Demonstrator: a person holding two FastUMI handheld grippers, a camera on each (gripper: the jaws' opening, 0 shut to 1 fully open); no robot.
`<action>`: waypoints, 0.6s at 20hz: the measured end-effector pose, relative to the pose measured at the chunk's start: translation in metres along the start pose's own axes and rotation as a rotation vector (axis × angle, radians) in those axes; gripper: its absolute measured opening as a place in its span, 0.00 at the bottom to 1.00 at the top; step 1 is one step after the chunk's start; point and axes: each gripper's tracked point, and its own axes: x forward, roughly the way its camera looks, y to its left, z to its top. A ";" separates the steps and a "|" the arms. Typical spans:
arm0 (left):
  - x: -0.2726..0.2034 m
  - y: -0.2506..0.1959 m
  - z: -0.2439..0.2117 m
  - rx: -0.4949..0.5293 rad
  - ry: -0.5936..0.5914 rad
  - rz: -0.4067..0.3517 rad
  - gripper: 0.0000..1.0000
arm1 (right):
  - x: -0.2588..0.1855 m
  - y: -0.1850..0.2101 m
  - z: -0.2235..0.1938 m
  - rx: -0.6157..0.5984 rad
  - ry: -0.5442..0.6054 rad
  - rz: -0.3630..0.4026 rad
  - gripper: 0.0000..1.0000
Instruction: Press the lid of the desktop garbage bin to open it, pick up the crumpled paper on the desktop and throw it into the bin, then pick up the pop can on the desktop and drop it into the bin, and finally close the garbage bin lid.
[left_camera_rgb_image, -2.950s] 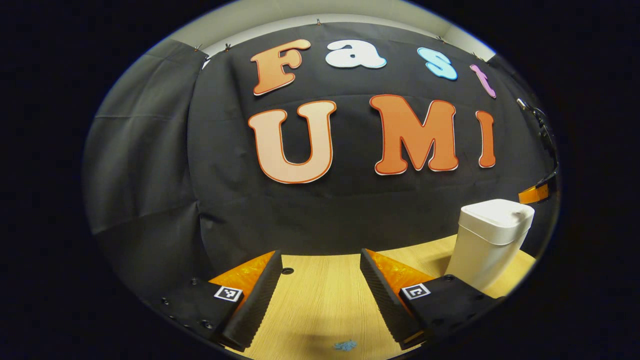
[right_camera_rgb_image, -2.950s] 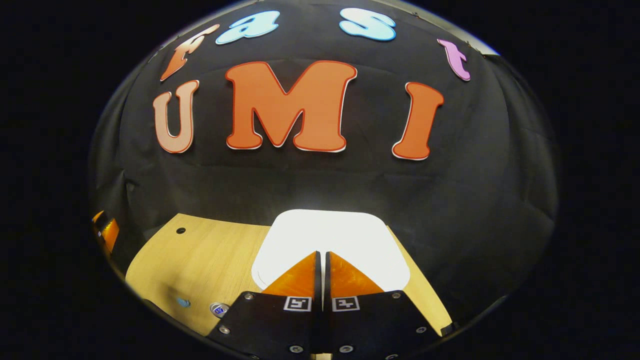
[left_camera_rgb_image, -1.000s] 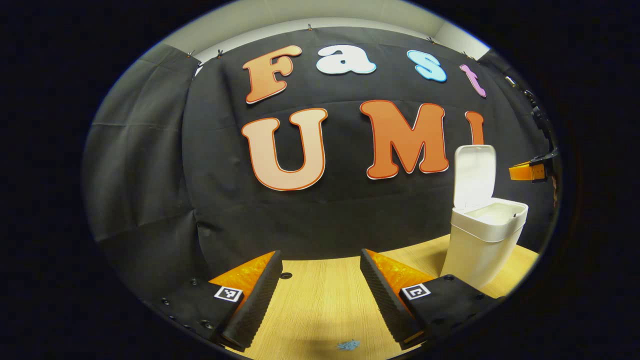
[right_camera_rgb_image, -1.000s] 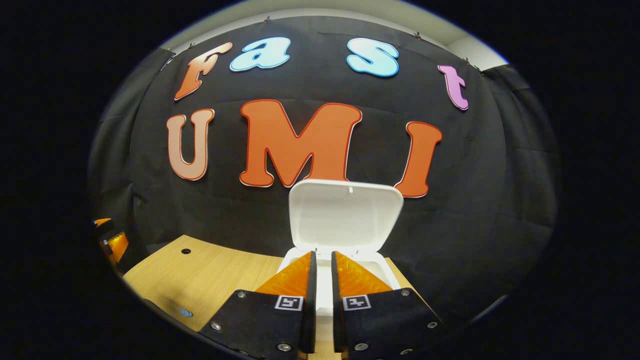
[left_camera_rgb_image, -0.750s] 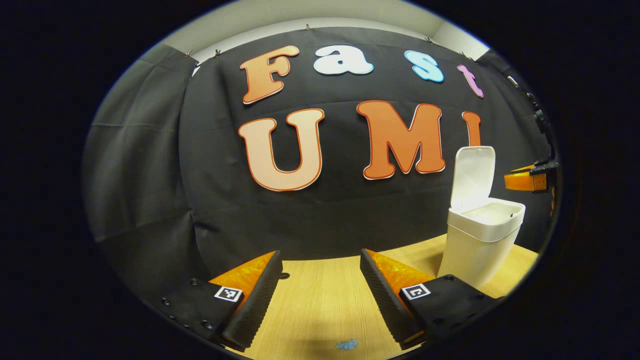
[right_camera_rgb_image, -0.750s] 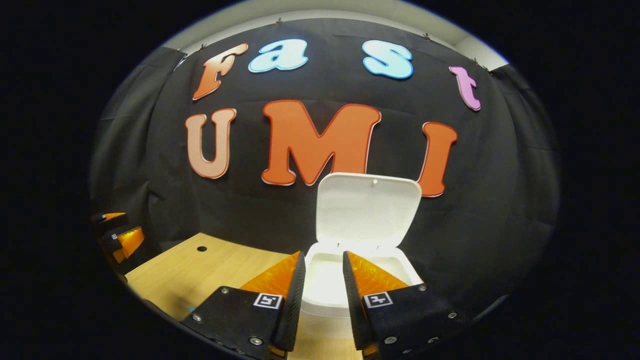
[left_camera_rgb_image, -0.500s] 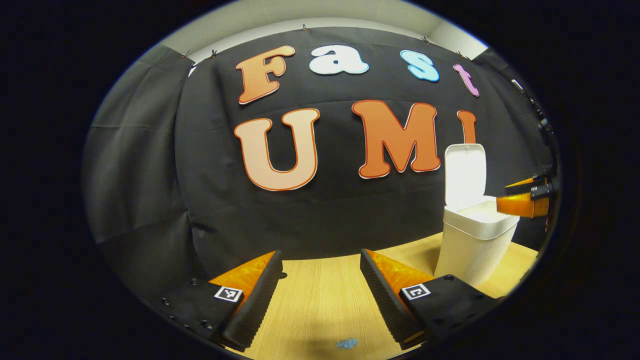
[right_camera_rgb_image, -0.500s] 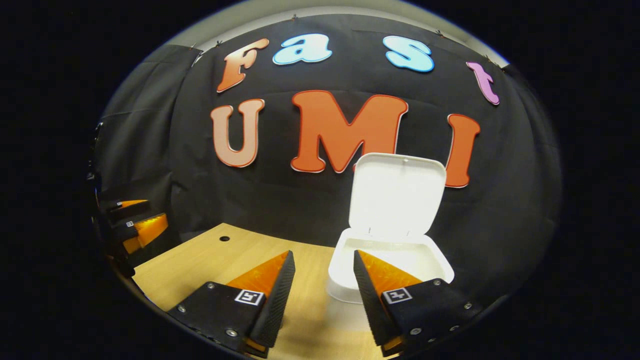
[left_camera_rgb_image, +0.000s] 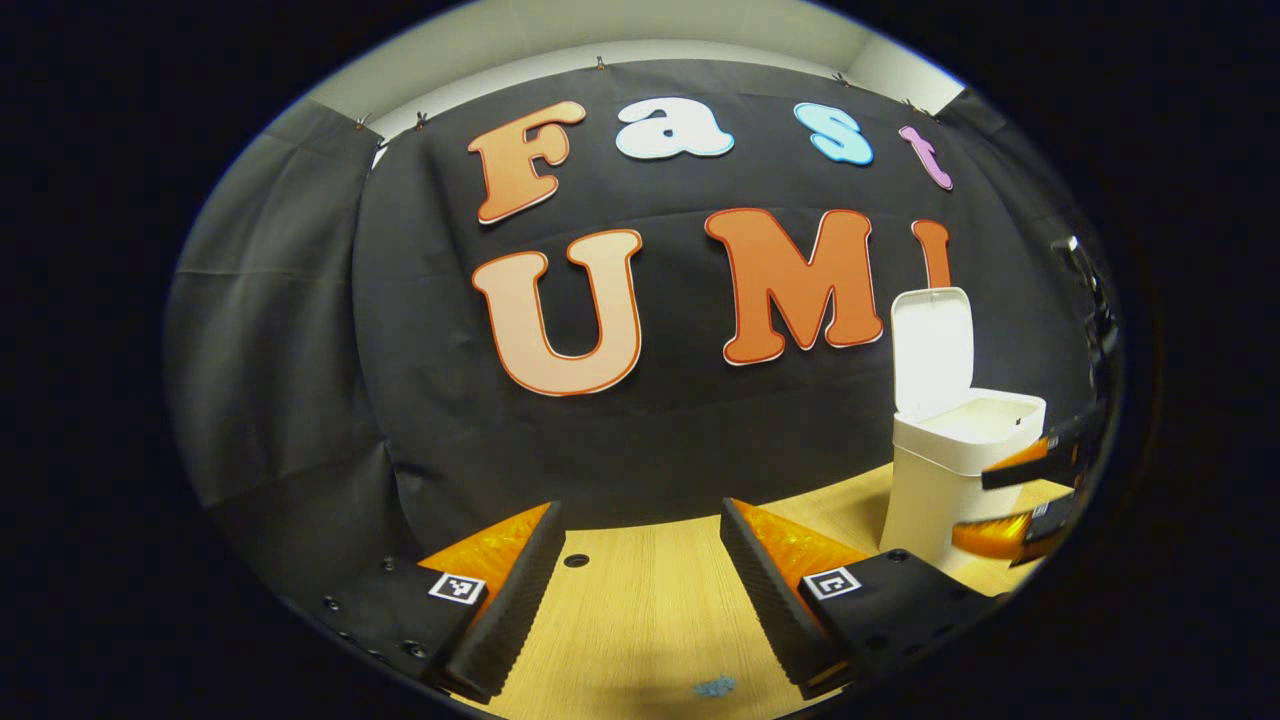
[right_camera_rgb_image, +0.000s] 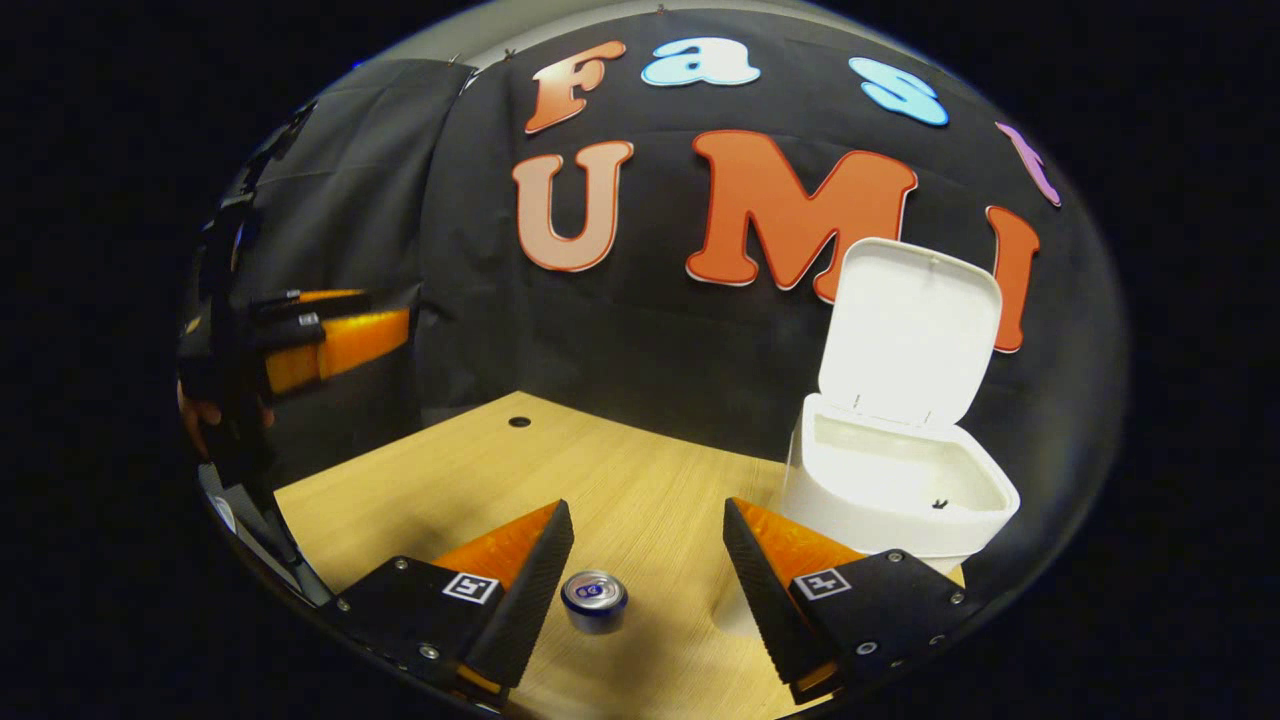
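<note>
The white bin (right_camera_rgb_image: 905, 515) stands at the table's right with its lid (right_camera_rgb_image: 910, 330) tipped up and its inside bare. My right gripper (right_camera_rgb_image: 648, 508) is open, left of the bin and above the table. An upright pop can (right_camera_rgb_image: 594, 600) shows between its fingers, nearer the left one and untouched. My left gripper (left_camera_rgb_image: 640, 510) is open over bare table with nothing held. A small blue crumpled scrap (left_camera_rgb_image: 715, 686) lies on the wood just below it. From the left gripper view the bin (left_camera_rgb_image: 950, 470) is at the right, with the right gripper (left_camera_rgb_image: 1030, 490) beside it.
The wooden table (right_camera_rgb_image: 450, 480) has a small round hole (right_camera_rgb_image: 519, 421) near the back wall. The left gripper (right_camera_rgb_image: 330, 340) and the hand holding it hover over the table's left edge. Black cloth closes off the back and left.
The bin lid went from shut to standing open. My right gripper has opened wide, swung left off the bin and dropped lower, bringing the can into view. The left gripper has barely moved.
</note>
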 end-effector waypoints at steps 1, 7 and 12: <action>-0.001 0.001 0.003 0.003 -0.004 0.005 0.99 | 0.004 0.005 -0.012 -0.010 0.014 0.016 0.92; -0.014 0.005 0.007 0.039 0.000 0.028 0.99 | 0.026 0.029 -0.071 -0.044 0.119 0.102 0.96; -0.023 0.010 0.007 0.059 0.021 0.050 0.99 | 0.046 0.037 -0.109 -0.046 0.188 0.138 0.98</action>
